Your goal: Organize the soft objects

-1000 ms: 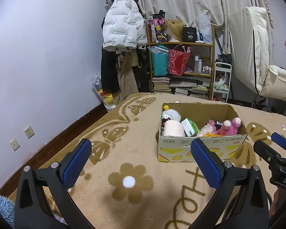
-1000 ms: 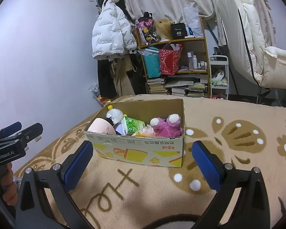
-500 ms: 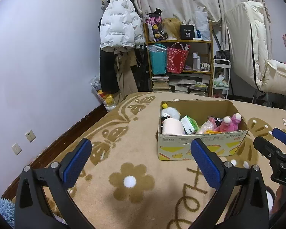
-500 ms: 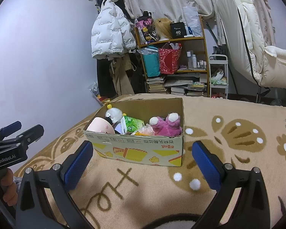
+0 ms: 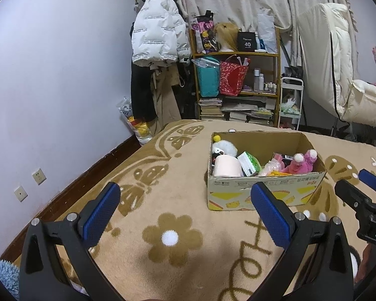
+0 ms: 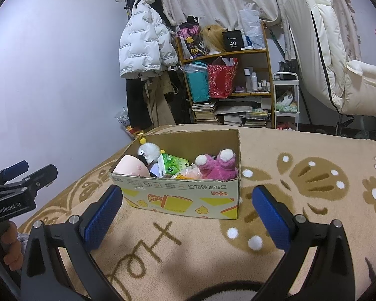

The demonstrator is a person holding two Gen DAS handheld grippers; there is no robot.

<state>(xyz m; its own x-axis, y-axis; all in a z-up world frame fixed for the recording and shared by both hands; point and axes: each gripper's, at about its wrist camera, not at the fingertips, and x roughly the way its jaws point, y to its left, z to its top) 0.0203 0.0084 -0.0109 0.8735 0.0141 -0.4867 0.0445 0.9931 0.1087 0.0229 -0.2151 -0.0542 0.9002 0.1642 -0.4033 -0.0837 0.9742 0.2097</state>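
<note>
Toys sit packed in the open brown cardboard box on the tan flowered blanket; left gripper and right gripper both hang empty, fingers wide apart; the fuzzy pink plush toy looks light and squishy, so I'd pinch its fat middle.

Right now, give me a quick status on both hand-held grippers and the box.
Left hand-held gripper open, empty. Right hand-held gripper open, empty. Cardboard box on the blanket, pink plush and white plush inside. Nothing between grippers and box.
</note>
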